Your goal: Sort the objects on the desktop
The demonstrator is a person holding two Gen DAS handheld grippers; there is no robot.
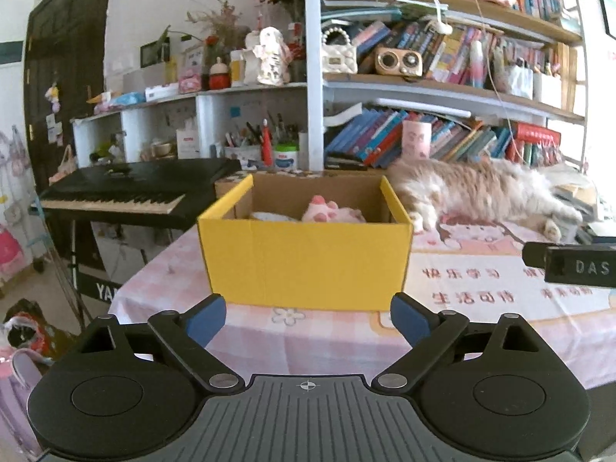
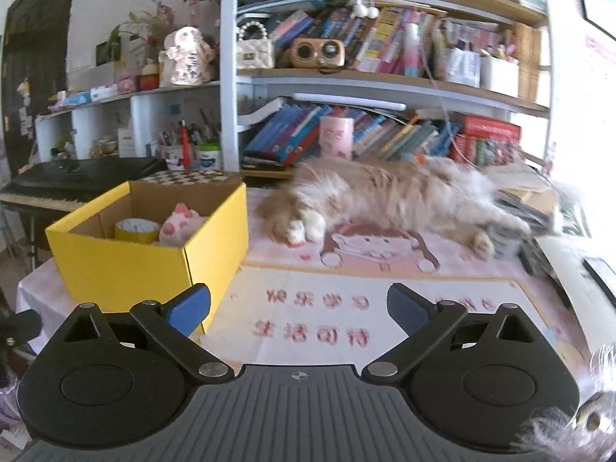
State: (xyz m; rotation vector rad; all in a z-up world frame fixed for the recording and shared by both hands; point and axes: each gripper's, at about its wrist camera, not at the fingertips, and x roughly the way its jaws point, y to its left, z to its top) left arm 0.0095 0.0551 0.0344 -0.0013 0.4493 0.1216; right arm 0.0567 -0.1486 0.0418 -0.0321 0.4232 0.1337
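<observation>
Both your left tongs (image 1: 308, 323) and your right tongs (image 2: 298, 308) stand wide open and empty, low over the table (image 2: 308, 288), likely free to fetch the next item. Directly ahead of the left tongs, and ahead-left of the right, sits one yellow box (image 1: 304, 261), top open to receive sorted things. It holds two: one tape roll (image 2: 136, 230) and one pink plush (image 2: 179, 225). Beyond, one cat (image 2: 385, 196) lies stretched out.

We count one yellow box (image 2: 127, 265) on the tabletop (image 2: 308, 308), holding one pink plush paw (image 2: 179, 227) and one tape roll (image 2: 136, 230); one cat (image 2: 385, 196) lies beside it.
</observation>
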